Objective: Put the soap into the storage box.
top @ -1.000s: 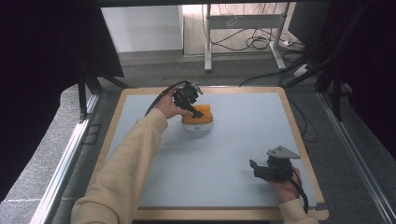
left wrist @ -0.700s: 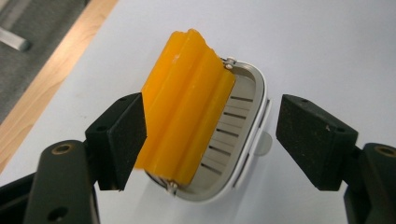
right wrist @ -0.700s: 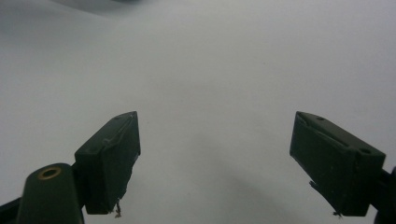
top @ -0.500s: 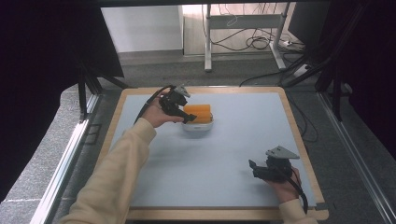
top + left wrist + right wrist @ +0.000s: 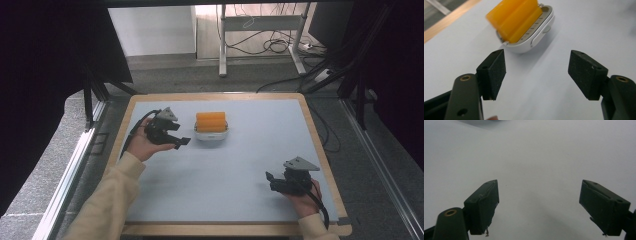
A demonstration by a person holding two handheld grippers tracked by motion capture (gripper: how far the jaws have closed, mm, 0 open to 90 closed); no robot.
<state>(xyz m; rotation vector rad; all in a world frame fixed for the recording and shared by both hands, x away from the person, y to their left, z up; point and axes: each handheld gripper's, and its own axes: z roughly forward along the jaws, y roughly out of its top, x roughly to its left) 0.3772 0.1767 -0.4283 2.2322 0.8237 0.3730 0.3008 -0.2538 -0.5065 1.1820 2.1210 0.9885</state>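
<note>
Jaws of left gripper closing, empty, beside orange block.

A pale blue-grey mat covers the desk, and a light wooden border frames it on all sides. Beyond the far edge lies a grey carpeted floor, with a white wall panel behind it. The metal legs of another stand rise there, and loose black cables lie coiled on the floor between them. Dark curtains hang at the left and right. A metal rail runs along the left side of the desk.
</note>
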